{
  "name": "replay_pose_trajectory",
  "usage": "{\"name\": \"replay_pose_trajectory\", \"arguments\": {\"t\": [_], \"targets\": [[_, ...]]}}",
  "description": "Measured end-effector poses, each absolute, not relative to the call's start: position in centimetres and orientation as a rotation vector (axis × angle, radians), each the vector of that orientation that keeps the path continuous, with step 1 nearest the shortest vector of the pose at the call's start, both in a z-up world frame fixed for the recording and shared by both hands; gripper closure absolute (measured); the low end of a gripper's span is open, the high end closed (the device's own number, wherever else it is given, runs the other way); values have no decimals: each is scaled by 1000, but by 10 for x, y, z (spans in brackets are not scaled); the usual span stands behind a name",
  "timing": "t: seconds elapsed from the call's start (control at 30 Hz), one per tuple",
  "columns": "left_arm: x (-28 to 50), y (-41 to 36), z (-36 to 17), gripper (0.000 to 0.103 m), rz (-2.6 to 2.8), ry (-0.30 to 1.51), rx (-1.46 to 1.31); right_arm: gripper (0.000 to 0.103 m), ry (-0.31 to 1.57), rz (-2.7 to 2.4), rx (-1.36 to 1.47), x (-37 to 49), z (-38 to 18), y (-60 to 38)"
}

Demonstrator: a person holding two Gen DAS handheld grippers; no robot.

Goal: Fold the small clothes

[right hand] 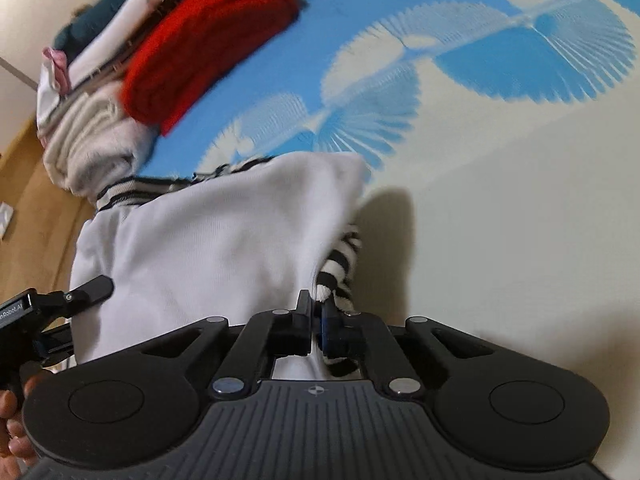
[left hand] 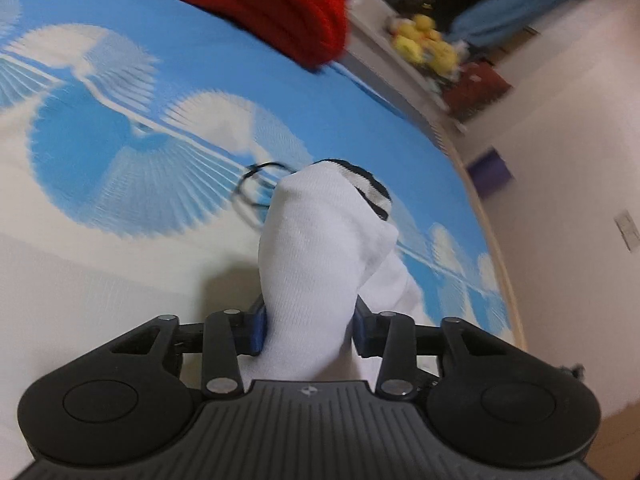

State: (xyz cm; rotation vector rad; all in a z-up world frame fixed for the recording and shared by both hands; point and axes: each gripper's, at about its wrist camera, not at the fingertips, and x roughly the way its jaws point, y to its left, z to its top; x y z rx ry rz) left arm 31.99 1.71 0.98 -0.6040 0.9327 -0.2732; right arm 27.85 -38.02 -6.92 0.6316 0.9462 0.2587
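The sock [left hand: 320,248], soft, light and limp, hangs above the bed [left hand: 120,152]. The left gripper [left hand: 310,330] is clamped on its white body; the right gripper [right hand: 316,320] pinches the striped cuff at 12 o'clock. It should drape wherever unsupported, so hems suit gripping best.

The sock [left hand: 320,248] is white with black stripes at its cuff. The sheet [left hand: 120,152] is blue with white fan shapes. A red knit [right hand: 208,40] lies folded.
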Motion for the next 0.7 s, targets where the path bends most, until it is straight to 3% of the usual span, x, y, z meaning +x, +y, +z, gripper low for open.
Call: {"name": "replay_pose_trajectory", "arguments": {"t": [0.07,0.3,0.47,0.6,0.67,0.7], "targets": [[331,41,9,45,-182,976,-623,100,937,264,636,293,-70,-371],[278,56,32,45,-180,940,-364,100,893,273,501,302,-53,-338],[242,32,-7,45,-260,1006,-270,96,902,204,448,300,-55,-343],[241,11,-27,37,-214,1052,-107,94,873,204,517,289,-47,-356],[241,24,-16,36,-238,1026,-228,85,908,342,559,282,-44,-354],[239,31,-13,36,-242,1015,-268,67,945,407,555,279,-45,-350]]}}
